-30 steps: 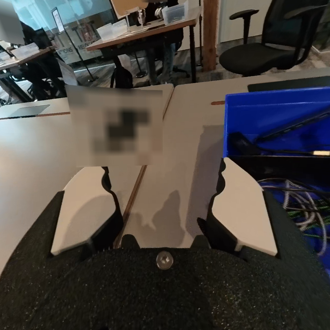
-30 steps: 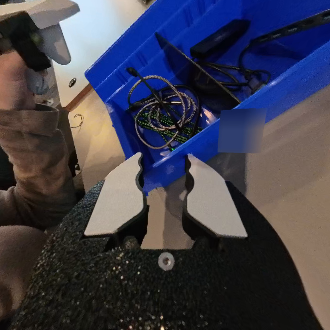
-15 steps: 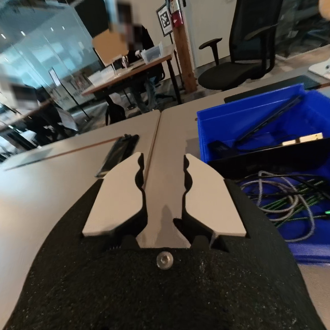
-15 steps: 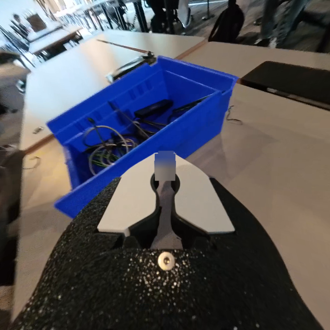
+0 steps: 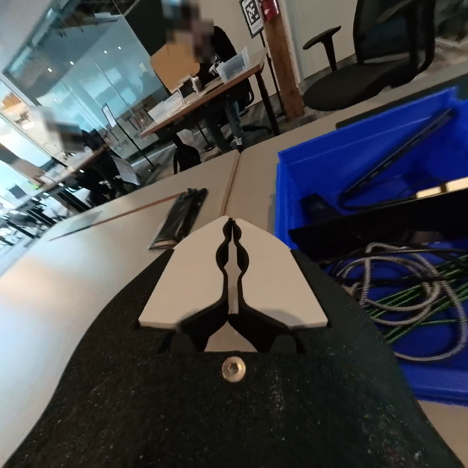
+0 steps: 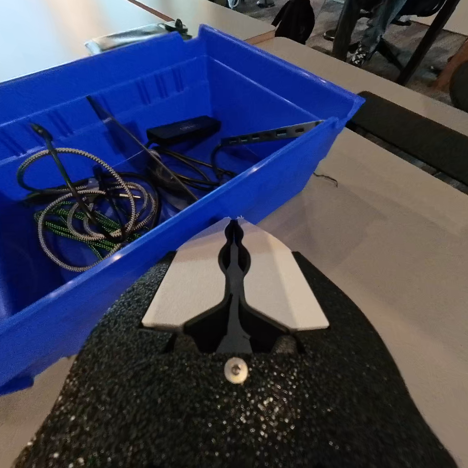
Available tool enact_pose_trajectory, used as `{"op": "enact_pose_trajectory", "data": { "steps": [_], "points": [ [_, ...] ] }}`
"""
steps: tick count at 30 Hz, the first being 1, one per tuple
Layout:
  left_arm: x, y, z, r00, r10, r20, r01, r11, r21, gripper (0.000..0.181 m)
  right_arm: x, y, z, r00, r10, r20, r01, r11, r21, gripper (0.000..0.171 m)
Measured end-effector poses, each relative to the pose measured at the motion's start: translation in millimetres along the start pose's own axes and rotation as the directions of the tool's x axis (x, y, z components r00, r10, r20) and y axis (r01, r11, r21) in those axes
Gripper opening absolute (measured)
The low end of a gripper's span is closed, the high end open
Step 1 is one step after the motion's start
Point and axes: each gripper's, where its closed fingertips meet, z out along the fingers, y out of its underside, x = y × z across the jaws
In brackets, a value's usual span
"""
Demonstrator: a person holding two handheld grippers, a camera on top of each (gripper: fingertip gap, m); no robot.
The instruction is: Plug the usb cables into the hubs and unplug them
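Note:
A blue bin (image 6: 278, 162) sits on the pale table, split by a black divider (image 6: 141, 149). Its left compartment holds coiled cables: a grey braided one (image 6: 76, 152) and a green one (image 6: 68, 225). Its right compartment holds a black hub (image 6: 183, 128) and a long grey hub (image 6: 271, 134). My right gripper (image 6: 234, 220) is shut and empty, just outside the bin's near wall. My left gripper (image 5: 230, 220) is shut and empty over the table, left of the bin (image 5: 329, 162). The left wrist view also shows the braided cable (image 5: 379, 273) and the long hub (image 5: 405, 149).
A flat black device (image 5: 182, 217) lies on the table ahead of my left gripper. A black mat (image 6: 415, 134) lies right of the bin. Beyond the table are an office chair (image 5: 367, 83), a wooden post, other desks and a seated person. Some 25 cm of space lies between my two pairs of fingers.
Both grippers have closed from open to shut, holding nothing. The right gripper swung from above the cable compartment to the bin's outer side. The left gripper tilted up slightly.

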Motion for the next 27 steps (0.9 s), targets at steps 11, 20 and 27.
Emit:
{"op": "enact_pose_trajectory", "data": {
  "steps": [11, 20, 27],
  "points": [
    [15.5, -12.8, -0.8, 0.952, -0.236, -0.196, 0.252, 0.966, 0.061, 0.0, -23.9, -20.2, 39.9, 0.998, 0.036, 0.047, -0.036, 0.999, 0.017, 0.0],
    [22.9, -39.8, -16.3, 0.774, -0.448, -0.448, 0.535, 0.841, 0.084, 0.02, -29.7, -37.7, 1.1, 0.991, -0.131, 0.016, 0.124, 0.964, 0.235, 0.008],
    [41.5, -65.0, -33.2, 0.488, -0.48, -0.729, 0.716, 0.698, 0.02, 0.078, 9.8, -32.2, -72.1, 0.994, -0.072, -0.084, 0.097, 0.932, 0.35, 0.058]
  ]
}}
